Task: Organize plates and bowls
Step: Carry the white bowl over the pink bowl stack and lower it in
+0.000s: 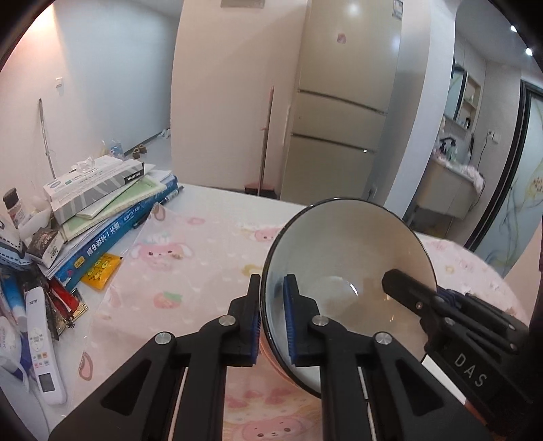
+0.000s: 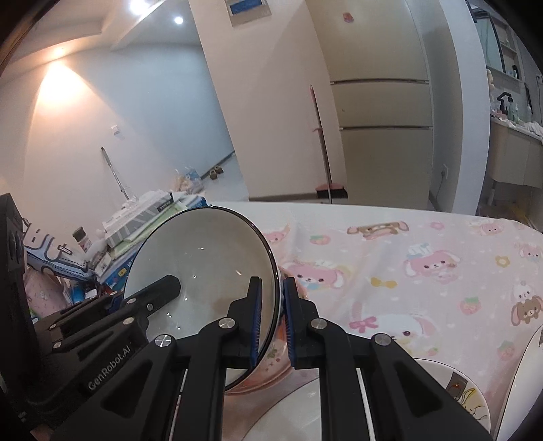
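Blue ribbed pads of the left gripper (image 1: 273, 319) pinch the left wall of a glossy white bowl (image 1: 353, 257) with a thin dark rim; the right gripper (image 2: 271, 322) clamps its opposite wall, holding it tilted above a pink bunny-print tablecloth (image 2: 424, 271). White plates (image 2: 437, 376) lie beneath. Stacked books (image 1: 112, 217) sit at the table's far left; a beige fridge (image 1: 342, 112) stands beyond.

- Ahead of you, a tall beige fridge (image 1: 339, 112) stands against pale walls.
- A broom (image 2: 322, 149) leans beside it.
- Ceiling spotlights (image 2: 178, 19) glow.
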`<state>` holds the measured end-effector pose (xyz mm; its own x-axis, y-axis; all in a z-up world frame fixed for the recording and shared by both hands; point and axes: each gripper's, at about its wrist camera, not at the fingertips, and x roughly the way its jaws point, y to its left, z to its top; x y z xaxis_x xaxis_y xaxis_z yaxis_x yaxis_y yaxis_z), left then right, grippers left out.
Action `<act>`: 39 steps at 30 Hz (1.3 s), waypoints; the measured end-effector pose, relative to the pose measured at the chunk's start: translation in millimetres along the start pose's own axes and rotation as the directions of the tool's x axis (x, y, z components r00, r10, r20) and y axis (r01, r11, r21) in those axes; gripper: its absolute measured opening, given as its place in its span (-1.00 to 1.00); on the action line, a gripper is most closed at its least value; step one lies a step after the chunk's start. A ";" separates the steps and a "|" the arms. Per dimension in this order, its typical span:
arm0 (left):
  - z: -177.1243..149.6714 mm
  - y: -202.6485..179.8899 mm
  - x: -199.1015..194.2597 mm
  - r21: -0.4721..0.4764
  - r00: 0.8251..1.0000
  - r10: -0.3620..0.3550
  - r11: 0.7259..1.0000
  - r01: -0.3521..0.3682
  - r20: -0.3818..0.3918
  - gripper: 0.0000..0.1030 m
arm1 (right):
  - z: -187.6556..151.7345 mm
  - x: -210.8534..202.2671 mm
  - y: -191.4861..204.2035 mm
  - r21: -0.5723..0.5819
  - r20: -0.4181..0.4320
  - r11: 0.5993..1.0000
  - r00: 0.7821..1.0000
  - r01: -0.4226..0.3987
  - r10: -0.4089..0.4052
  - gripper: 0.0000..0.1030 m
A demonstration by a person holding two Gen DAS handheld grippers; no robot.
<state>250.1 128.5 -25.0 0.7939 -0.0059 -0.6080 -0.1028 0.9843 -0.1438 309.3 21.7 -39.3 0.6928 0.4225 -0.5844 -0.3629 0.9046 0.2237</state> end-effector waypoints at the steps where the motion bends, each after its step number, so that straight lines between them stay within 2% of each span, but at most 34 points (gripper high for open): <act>1: -0.4 0.2 1.8 0.001 1.000 0.004 1.000 -0.004 -0.006 -0.81 | 0.5 0.3 1.8 -0.004 -0.005 1.000 1.000 0.008 -0.008 -0.73; 3: -1.9 -1.0 6.9 0.005 1.000 0.014 1.000 -0.014 -0.016 -0.81 | -1.5 3.2 4.3 -0.007 -0.014 0.999 0.999 0.033 -0.033 -0.73; 7: -7.4 -7.6 17.1 0.050 0.999 0.051 0.997 -0.051 -0.008 -0.76 | -10.4 11.5 18.4 -0.062 -0.017 0.985 0.986 0.163 -0.164 -0.75; 10: -9.0 -4.9 20.0 0.036 0.999 0.042 0.999 -0.041 -0.018 -0.78 | -10.3 14.7 14.9 -0.068 -0.025 0.986 0.988 0.153 -0.155 -0.75; 14: -14.4 -10.8 25.8 0.062 0.997 0.078 0.995 -0.079 0.018 -0.75 | -11.3 19.8 10.9 -0.089 -0.032 0.983 0.986 0.158 -0.161 -0.75; 17: -16.7 -10.7 34.5 0.071 0.996 0.093 0.993 -0.093 0.001 -0.70 | -10.6 23.0 4.1 -0.057 -0.049 0.992 0.992 0.116 -0.119 -0.73; 21: -15.9 -3.6 33.6 0.032 0.998 0.059 0.998 -0.058 -0.033 -0.72 | -6.1 23.1 -7.3 -0.008 -0.085 0.999 0.995 0.045 -0.046 -0.72; 23: -15.8 -4.1 33.2 0.031 0.997 0.063 0.998 -0.061 -0.043 -0.60 | -4.1 22.7 -12.9 0.025 -0.100 1.000 0.995 0.015 -0.012 -0.71; 25: -15.0 -4.7 27.6 0.037 0.996 0.087 0.996 -0.087 -0.017 0.06 | -2.1 21.7 -15.4 0.034 -0.113 0.999 0.994 0.000 0.004 -0.68; 27: -13.2 -4.5 21.6 0.036 0.994 0.109 0.993 -0.109 0.013 0.26 | 0.1 22.5 -11.0 -0.014 -0.139 1.000 0.990 0.009 -0.011 -0.66; 28: -12.5 -4.8 20.8 0.036 0.989 0.144 0.989 -0.145 0.016 0.36 | 1.3 22.2 -8.3 -0.040 -0.148 0.999 0.989 0.014 -0.020 -0.65; 30: -12.4 -3.3 20.1 0.024 0.983 0.180 0.983 -0.181 0.022 0.38 | 2.2 18.1 -6.8 -0.049 -0.140 0.998 0.989 0.042 -0.049 -0.61; 33: -11.4 3.7 22.9 0.005 0.989 0.145 0.989 -0.145 -0.004 0.38 | 5.2 8.4 -1.9 -0.119 -0.084 0.988 0.990 0.099 -0.110 -0.60; 35: -11.2 5.9 23.0 0.000 0.987 0.160 0.987 -0.160 -0.002 0.38 | 7.5 7.5 -4.6 -0.126 -0.094 0.988 0.990 0.091 -0.103 -0.60; 37: -10.9 7.3 21.3 0.000 0.986 0.165 0.986 -0.165 0.013 0.36 | 9.1 8.6 -13.9 -0.066 -0.111 0.996 0.992 0.053 -0.060 -0.60; 38: -10.9 7.5 19.4 -0.002 0.986 0.165 0.986 -0.165 0.019 0.31 | 9.4 8.9 -16.1 -0.057 -0.112 0.997 0.992 0.044 -0.050 -0.60; 39: -10.7 8.3 17.9 -0.006 0.987 0.162 0.987 -0.162 0.022 0.09 | 9.7 8.7 -16.8 -0.057 -0.111 0.998 0.993 0.039 -0.045 -0.60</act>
<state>257.0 134.7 -45.4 0.7799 0.1575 -0.6058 -0.2337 0.9711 -0.0484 327.5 10.8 -40.6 0.6348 0.3726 -0.6769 -0.3706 0.9155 0.1564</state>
